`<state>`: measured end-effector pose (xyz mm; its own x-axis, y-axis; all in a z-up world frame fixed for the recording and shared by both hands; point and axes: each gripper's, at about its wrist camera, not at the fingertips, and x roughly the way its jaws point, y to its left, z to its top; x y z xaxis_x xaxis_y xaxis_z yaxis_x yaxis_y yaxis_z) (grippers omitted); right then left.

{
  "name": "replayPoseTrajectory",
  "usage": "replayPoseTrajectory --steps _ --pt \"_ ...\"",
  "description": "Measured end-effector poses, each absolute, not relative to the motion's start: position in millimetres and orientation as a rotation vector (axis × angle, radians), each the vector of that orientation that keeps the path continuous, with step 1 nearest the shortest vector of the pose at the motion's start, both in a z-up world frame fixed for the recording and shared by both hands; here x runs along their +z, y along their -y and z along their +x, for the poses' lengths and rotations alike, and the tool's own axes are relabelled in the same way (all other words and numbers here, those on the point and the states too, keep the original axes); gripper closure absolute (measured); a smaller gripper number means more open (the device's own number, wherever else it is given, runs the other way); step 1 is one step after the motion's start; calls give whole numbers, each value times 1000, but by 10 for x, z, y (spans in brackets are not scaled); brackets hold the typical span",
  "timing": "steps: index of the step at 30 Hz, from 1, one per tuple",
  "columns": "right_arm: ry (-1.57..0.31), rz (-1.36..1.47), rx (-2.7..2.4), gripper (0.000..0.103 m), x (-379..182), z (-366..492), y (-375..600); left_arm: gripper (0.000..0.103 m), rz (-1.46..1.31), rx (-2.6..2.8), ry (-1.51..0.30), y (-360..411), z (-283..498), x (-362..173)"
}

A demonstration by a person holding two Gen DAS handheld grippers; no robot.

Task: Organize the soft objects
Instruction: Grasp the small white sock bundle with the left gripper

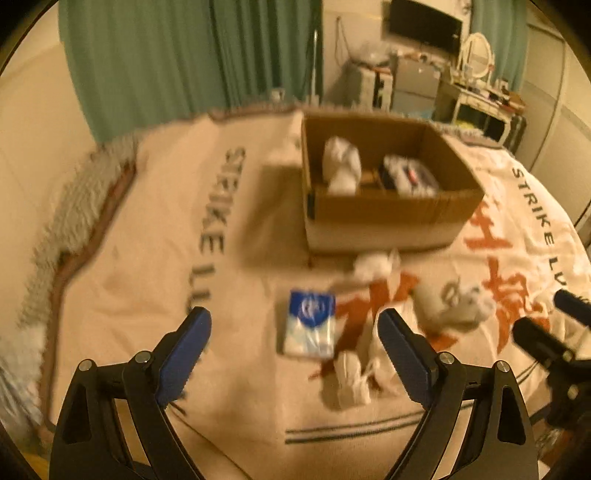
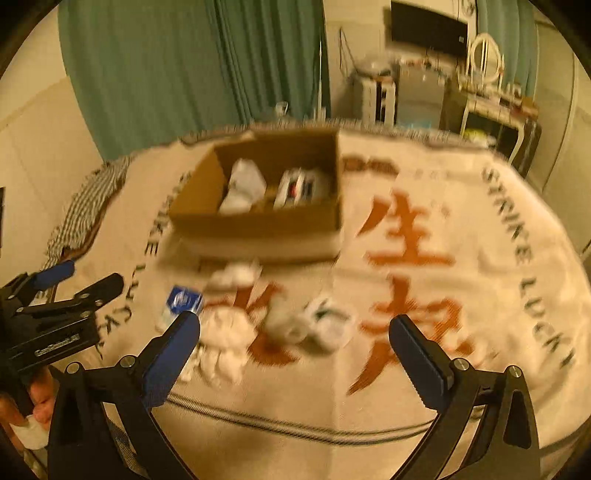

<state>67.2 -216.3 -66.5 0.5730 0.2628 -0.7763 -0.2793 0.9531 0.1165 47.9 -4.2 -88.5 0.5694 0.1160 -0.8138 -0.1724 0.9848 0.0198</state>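
A cardboard box (image 1: 388, 212) (image 2: 258, 225) stands on the bed and holds a white bundle (image 1: 341, 166) and a dark-and-white packet (image 1: 408, 175). In front of it lie a blue-and-white tissue pack (image 1: 310, 325) (image 2: 181, 304), white balled socks (image 1: 351, 380) (image 2: 225, 339), a white cloth (image 1: 375, 264) (image 2: 238, 275) and a grey-white bundle (image 1: 456, 304) (image 2: 310, 325). My left gripper (image 1: 295, 350) is open and empty above the tissue pack. My right gripper (image 2: 295, 354) is open and empty above the grey-white bundle.
A cream blanket (image 1: 147, 258) with orange characters and "STRIKE LUCKY" lettering covers the bed. Green curtains (image 1: 184, 55) hang behind. A dressing table with a mirror (image 1: 476, 59) and a TV (image 1: 424, 22) stand at the back right. The bed's near edge lies under both grippers.
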Motion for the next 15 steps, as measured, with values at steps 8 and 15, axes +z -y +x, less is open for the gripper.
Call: replayPoseTrajectory --steps 8,15 --pt "-1018 -45 302 0 -1121 722 1969 20 -92 52 -1093 146 376 -1474" --pt "-1047 -32 273 0 -1235 843 1904 44 -107 -55 -1137 298 476 -1720"
